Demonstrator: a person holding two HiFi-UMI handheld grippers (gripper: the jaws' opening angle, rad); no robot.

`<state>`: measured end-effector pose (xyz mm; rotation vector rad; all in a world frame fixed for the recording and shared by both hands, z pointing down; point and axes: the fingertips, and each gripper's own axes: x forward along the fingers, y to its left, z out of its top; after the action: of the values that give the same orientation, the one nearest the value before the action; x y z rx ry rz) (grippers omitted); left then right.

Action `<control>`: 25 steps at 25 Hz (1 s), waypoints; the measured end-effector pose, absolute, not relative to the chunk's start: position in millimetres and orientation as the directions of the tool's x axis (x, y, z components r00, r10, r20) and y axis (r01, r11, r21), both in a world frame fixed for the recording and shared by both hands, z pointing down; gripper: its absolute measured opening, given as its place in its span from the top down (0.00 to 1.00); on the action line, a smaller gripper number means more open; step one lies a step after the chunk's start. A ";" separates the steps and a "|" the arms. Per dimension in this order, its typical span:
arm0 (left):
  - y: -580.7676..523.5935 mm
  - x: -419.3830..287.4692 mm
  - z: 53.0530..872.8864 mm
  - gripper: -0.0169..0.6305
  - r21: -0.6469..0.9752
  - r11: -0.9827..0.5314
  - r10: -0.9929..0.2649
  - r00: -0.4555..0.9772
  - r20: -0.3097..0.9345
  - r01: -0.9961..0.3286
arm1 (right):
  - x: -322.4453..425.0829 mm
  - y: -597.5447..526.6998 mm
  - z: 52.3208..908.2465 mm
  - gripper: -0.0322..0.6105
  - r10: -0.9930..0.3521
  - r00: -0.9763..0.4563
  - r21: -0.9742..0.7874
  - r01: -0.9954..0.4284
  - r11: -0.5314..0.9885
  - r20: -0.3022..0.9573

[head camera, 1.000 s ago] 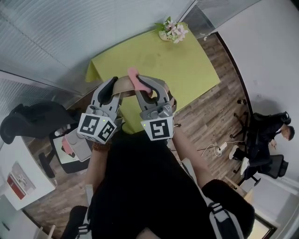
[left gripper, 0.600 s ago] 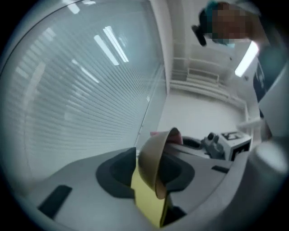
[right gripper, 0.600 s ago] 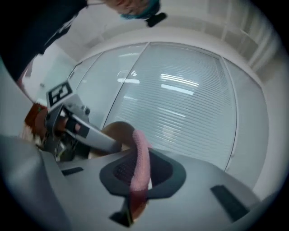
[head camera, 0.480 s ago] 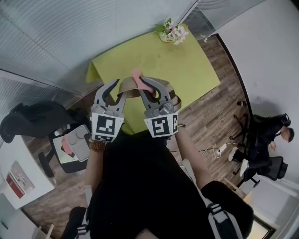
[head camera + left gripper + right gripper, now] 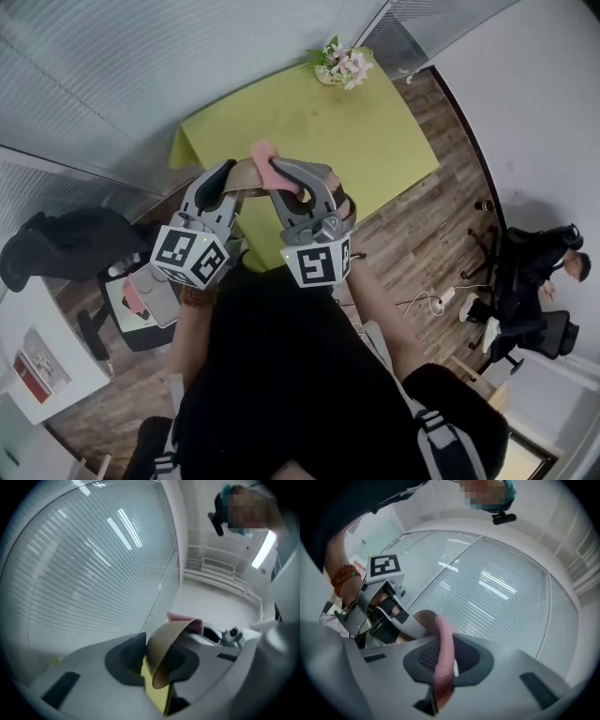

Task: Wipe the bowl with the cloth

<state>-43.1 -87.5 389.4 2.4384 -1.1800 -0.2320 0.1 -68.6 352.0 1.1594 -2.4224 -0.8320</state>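
Since earlier frame we see L gripper point(image 5: 157, 660) rolled left, jaws just closing on bowl point(image 5: 165, 637) rim; R gripper point(image 5: 446, 660) pinches cloth point(image 5: 444, 644) beside bowl's right edge, long axis along jaws.

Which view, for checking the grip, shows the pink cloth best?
The right gripper view: the cloth fills the centre, pinched between the right gripper's jaws. The head view shows only a pink strip by the bowl; the left gripper view, a pink edge behind its rim.

Left gripper point(image 5: 157, 665), jaws just closed further, grips bowl point(image 5: 165, 637).
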 end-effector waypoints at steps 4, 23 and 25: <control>-89.3 -55.8 384.9 0.85 0.656 -0.511 -0.793 0.599 -0.110 -0.556 | -0.7 -69.4 350.4 0.90 -0.769 -0.639 0.491 -0.663 0.565 0.023; -73.9 -5.9 459.4 0.84 0.246 -0.681 -0.567 0.709 0.419 -0.690 | 1.2 -58.1 411.0 0.91 -0.768 -0.572 0.765 -0.344 0.544 0.289; -73.9 -8.8 459.3 0.84 0.283 -0.675 -0.557 0.723 0.408 -0.681 | 2.8 -60.2 411.9 0.91 -0.771 -0.574 0.722 -0.407 0.560 0.276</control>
<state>-8.8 -73.9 459.3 2.5097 -0.9517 0.4045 2.8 -60.2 411.9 0.9411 -2.2124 -0.8177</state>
